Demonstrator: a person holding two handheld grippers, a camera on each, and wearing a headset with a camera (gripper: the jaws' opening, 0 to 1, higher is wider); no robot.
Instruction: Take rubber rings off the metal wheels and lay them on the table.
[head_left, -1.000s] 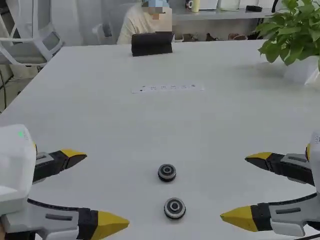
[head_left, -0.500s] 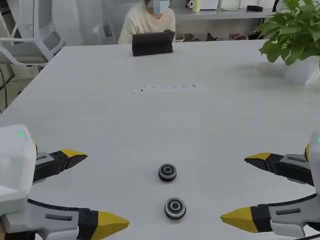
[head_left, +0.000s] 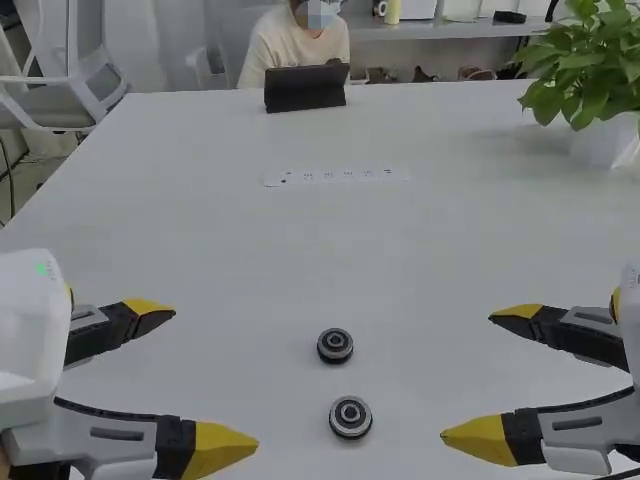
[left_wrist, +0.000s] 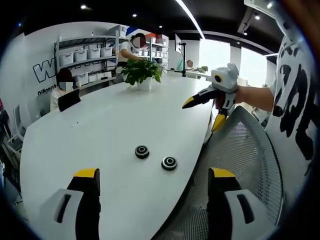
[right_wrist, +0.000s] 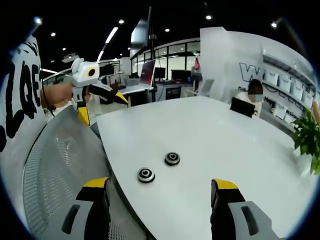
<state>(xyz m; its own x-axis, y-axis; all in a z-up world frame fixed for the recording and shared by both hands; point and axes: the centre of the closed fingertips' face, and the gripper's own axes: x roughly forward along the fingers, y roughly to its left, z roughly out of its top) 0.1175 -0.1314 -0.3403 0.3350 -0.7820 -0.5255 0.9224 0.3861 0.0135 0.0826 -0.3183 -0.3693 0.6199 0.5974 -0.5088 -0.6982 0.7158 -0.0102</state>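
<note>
A large dark "W" opens a cut-off word on the white wall (left_wrist: 31, 62), the smaller line under it is too blurred to read, and a person's white shirt (right_wrist: 14, 107) bears big black letters, only partly visible.

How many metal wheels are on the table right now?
2. The farther wheel lies on the table near its front edge, about centre; the nearer wheel sits just closer to that edge. None seems hidden.

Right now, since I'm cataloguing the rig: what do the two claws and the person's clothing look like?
The left claw and right claw match: grey jaws, black mid-sections, pointed yellow tips. The person wears a white top with black lettering.
</note>
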